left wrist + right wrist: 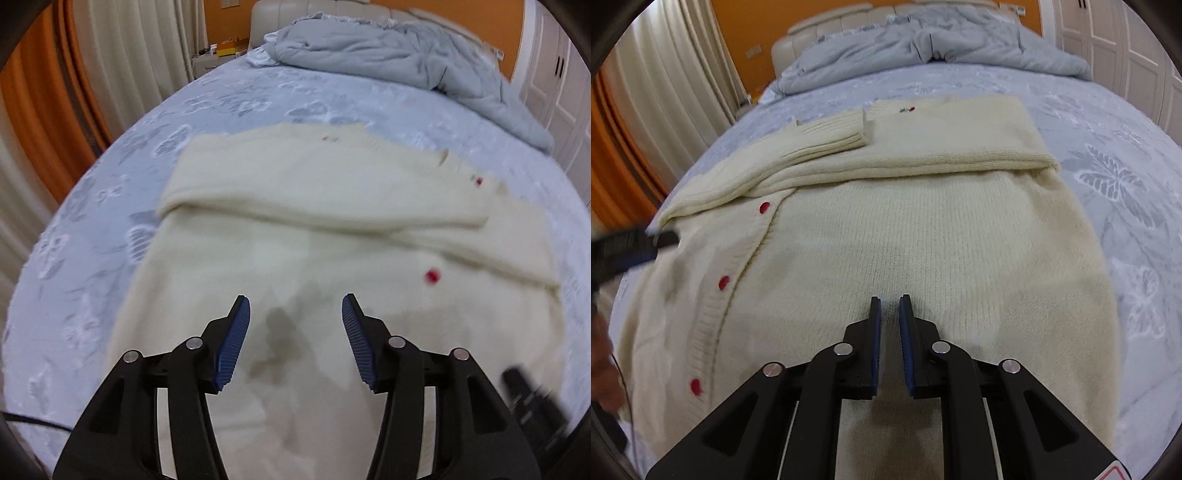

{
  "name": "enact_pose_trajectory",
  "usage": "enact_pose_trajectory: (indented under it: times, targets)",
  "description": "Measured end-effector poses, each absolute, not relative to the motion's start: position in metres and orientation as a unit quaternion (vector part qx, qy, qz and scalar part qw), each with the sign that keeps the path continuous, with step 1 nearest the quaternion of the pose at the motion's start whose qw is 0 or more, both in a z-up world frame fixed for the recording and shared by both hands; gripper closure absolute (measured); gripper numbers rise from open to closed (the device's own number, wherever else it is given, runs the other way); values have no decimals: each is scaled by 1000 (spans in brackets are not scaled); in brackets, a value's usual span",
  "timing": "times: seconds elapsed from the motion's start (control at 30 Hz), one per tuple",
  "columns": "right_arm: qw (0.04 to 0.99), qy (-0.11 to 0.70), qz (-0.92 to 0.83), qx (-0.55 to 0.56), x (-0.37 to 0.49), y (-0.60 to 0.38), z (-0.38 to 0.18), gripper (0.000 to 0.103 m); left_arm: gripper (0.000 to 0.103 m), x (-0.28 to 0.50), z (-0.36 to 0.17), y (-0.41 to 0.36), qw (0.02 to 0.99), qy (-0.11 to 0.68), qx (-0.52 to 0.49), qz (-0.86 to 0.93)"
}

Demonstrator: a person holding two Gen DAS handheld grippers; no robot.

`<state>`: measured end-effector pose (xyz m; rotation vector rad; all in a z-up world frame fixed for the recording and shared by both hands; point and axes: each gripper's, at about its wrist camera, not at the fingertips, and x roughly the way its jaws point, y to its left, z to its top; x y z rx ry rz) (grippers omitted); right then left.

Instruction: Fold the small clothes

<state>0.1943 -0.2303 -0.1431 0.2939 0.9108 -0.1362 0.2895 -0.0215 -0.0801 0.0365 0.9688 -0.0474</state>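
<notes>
A cream knitted cardigan (314,206) (923,236) with red buttons (723,282) lies flat on the bed. Its upper part and a ribbed-cuff sleeve (827,136) are folded across the body. My left gripper (295,297) hovers over the cardigan's near part, open, with nothing between its blue pads. It also shows as a dark blur at the cardigan's left edge (635,245). My right gripper (890,297) is over the cardigan's lower middle; a narrow gap separates its fingers and no cloth is in it. A dark blur at lower right (532,398) looks like the right gripper.
The pale blue flowered bedsheet (92,258) (1126,177) surrounds the cardigan. A crumpled grey duvet (406,55) (923,40) lies by the headboard (831,26). Curtains (122,55) hang on the left and white wardrobe doors (1108,44) stand on the right. A hand (602,369) shows at the left edge.
</notes>
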Motion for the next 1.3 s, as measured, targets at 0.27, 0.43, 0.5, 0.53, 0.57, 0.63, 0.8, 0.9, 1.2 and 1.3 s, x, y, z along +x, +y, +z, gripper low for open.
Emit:
enact_pose_trajectory:
  times: [0.27,0.43,0.5,0.53,0.57,0.63,0.8,0.9,1.2,1.3]
  targets:
    - [888,422,-55,175,276,-241,-82,59,52,284,-89,5,877,480,23,-5]
    - [866,446,-75,213,340,-252,-82,50,51,286,-93,13,876,481,25,0]
    - [855,464,-99,211,361,-252,-93,50,47,288,-94,17,874,485,18,1]
    - [853,466,-107,208,366,-251,-96,50,45,289,-94,21,873,487,10,0]
    - [850,470,-110,210,374,-250,-102,48,40,292,-93,26,872,490,-5,-4]
    - [841,481,-106,223,381,-247,-113,46,33,297,-90,38,868,493,-48,-20]
    - [833,488,-102,241,393,-240,-131,44,20,332,-87,77,842,496,-211,-27]
    - [838,483,-103,234,399,-237,-130,60,20,362,-88,94,829,481,-285,-7]
    - [913,310,-14,265,348,-262,-22,95,87,410,-85,92,821,473,-319,5]
    - [901,361,-75,227,339,-280,-64,95,87,418,-103,69,814,510,-277,-3]
